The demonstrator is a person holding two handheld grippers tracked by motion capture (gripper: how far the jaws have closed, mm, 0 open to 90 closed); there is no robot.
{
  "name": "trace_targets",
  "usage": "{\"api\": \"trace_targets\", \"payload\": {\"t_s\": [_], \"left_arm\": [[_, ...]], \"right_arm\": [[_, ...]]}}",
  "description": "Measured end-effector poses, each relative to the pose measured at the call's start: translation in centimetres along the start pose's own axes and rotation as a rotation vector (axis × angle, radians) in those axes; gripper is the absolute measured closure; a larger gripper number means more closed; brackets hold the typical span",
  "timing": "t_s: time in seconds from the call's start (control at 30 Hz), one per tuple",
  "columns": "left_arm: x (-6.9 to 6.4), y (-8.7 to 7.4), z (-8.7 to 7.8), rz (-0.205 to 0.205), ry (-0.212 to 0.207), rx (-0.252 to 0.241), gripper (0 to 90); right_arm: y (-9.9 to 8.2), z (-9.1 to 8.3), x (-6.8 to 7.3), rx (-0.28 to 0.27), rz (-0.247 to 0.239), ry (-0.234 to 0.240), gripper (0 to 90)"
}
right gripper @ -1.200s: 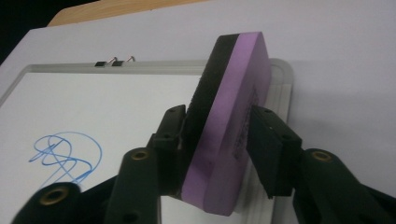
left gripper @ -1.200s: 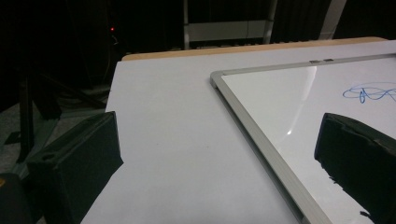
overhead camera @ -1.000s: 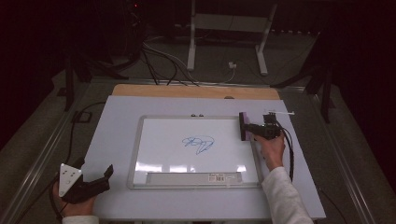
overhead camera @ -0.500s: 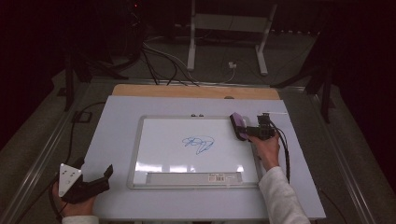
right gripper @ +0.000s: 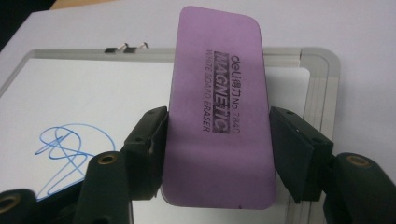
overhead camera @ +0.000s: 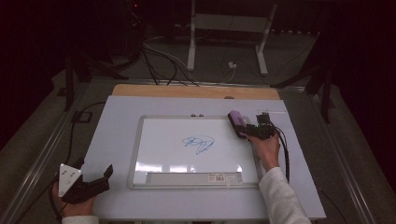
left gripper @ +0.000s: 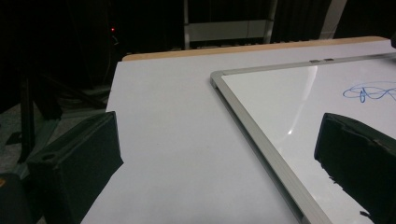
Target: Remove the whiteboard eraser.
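A white tabletop (overhead camera: pixel 116 140) carries the scene, its surface smooth and matte, with a strip of pale wood (overhead camera: pixel 196 91) showing along the far edge. A whiteboard (overhead camera: pixel 159 149) with a silver metal frame lies flat on it, near the middle and closer to the right side, its long sides parallel to the table's front edge. A blue scribble (overhead camera: pixel 198 144) marks the board's centre, a grey tray strip (overhead camera: pixel 187 178) with a small label runs along its near edge, and two small clips (overhead camera: pixel 198 115) sit on its far edge. The table stands on a dark grey floor (overhead camera: pixel 46 126).
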State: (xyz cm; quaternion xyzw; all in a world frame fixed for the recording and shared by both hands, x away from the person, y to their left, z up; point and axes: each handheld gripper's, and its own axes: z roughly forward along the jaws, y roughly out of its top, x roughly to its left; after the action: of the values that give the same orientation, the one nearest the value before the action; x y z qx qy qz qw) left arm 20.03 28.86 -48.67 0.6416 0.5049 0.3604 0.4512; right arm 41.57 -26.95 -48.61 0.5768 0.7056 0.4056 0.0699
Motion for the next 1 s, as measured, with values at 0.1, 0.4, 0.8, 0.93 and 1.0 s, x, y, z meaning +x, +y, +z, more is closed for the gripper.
{"api": "trace_targets", "payload": {"t_s": [0.1,0.4,0.8,0.93,1.0], "left_arm": [[0.0,0.0,0.0,0.0,0.0,0.001,1.3],[0.0,0.0,0.1,0.001,0.0,0.004,1.3],[0.1,0.0,0.0,0.001,0.0,0.001,1.3],[0.1,0.0,0.0,0.0,0.001,0.001,1.3],[0.1,0.0,0.1,-0.002,0.002,0.0,1.3]], "right_arm": [[0.1,-0.3,0.2,-0.013,-0.01,0.001,40.2],[0.4,-1.0,1.1,-0.036,-0.037,0.021,40.2],[1.5,-1.2,3.7,-0.042,-0.111,0.049,40.1],[1.6,-1.1,4.3,-0.042,-0.131,0.054,40.1],[1.6,-1.1,4.5,-0.04,-0.138,0.056,40.1]]}}
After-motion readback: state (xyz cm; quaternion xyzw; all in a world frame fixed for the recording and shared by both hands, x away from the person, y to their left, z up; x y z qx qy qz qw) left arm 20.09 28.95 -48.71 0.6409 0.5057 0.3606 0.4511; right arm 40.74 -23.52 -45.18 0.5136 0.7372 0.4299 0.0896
